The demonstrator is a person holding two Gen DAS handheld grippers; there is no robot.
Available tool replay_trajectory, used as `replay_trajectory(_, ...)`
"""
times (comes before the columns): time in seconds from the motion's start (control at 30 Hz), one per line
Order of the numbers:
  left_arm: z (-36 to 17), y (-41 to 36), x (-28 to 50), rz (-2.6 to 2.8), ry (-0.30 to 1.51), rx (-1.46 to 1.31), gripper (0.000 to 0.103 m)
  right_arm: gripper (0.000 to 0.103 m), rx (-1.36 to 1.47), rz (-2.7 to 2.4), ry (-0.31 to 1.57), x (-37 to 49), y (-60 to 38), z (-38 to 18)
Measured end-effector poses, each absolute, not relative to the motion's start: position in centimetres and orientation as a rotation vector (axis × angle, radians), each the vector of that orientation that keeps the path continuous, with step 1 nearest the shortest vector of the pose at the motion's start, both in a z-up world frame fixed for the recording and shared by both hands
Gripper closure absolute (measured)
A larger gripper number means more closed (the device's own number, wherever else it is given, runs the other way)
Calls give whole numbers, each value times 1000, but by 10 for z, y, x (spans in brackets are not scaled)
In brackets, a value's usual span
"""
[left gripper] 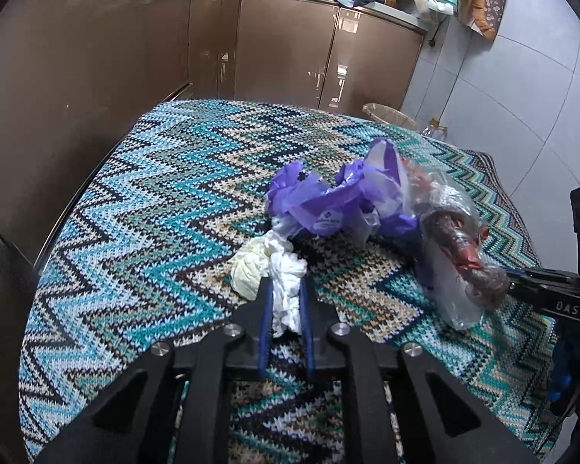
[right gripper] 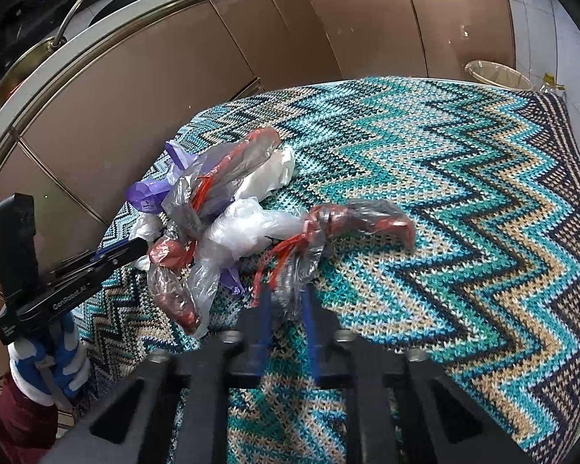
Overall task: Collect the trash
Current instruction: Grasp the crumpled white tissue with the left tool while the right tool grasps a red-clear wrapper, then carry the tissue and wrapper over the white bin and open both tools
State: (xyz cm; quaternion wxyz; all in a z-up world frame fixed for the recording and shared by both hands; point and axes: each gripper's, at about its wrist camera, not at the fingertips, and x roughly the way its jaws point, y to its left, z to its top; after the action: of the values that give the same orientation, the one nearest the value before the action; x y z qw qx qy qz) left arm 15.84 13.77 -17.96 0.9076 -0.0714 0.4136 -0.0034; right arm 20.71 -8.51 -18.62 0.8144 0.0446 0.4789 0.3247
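Note:
My left gripper (left gripper: 284, 284) is shut on a crumpled white tissue (left gripper: 286, 286) lying on the zigzag knit tablecloth (left gripper: 135, 232); a pale yellow wad (left gripper: 247, 270) lies just left of it. Behind lies a purple plastic bag (left gripper: 321, 201) and clear plastic with red and brown scraps (left gripper: 460, 247). My right gripper (right gripper: 286, 290) is shut on a clear plastic bag with red print (right gripper: 328, 232), lifted slightly off the cloth. To its left lies a heap of clear, red and purple plastic (right gripper: 212, 208). The left gripper (right gripper: 135, 249) shows at the heap's left edge; the right gripper's fingers (left gripper: 541, 272) show beside the clear plastic.
Brown glossy cabinets (left gripper: 282, 50) stand behind the table. A lined waste bin (left gripper: 386, 114) (right gripper: 498, 73) and a small bottle (right gripper: 553, 87) stand on the tiled floor past the table's far edge. The counter above holds a microwave and clutter.

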Motion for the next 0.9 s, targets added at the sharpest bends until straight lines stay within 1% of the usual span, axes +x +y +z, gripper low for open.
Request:
replay_trajectory(0.2,-167,135,142,-9,829,-145,91,96,77,678,980,187,-95,-171)
replay_trajectory(0.7,-128,127,87,-44,745,-152,92,97,37,677,854,114,-117,-118)
replay_trajectory(0.9,-103,111,70,-76,701,-135,92,97,43,676,792,85,-134,-97)
